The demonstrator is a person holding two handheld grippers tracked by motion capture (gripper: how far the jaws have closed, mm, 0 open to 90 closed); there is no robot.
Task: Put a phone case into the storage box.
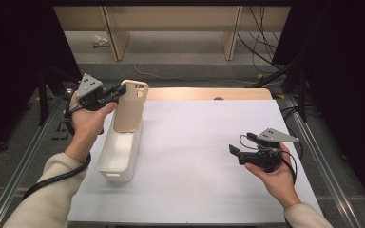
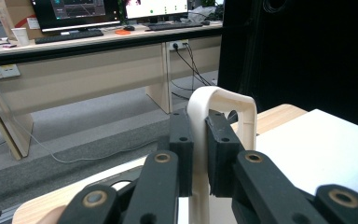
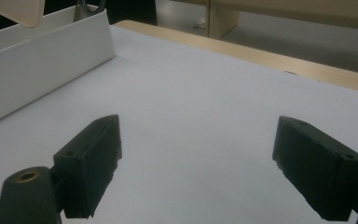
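A beige phone case (image 1: 130,105) stands upright over the far end of a white bin (image 1: 119,156) at the table's left. My left gripper (image 1: 119,90) is shut on the case's upper left edge. In the left gripper view the cream rim of the phone case (image 2: 200,140) is pinched between the two black pads (image 2: 182,149). My right gripper (image 1: 234,151) is held low over the white sheet at the right, open, nothing between its jaws. In the right gripper view the bin (image 3: 42,60) lies far left, with a corner of the phone case (image 3: 21,11) above it.
A white sheet (image 1: 195,161) covers most of the wooden table (image 1: 209,93). Metal rails run along both table sides. Desk legs and cables lie on the floor beyond the far edge.
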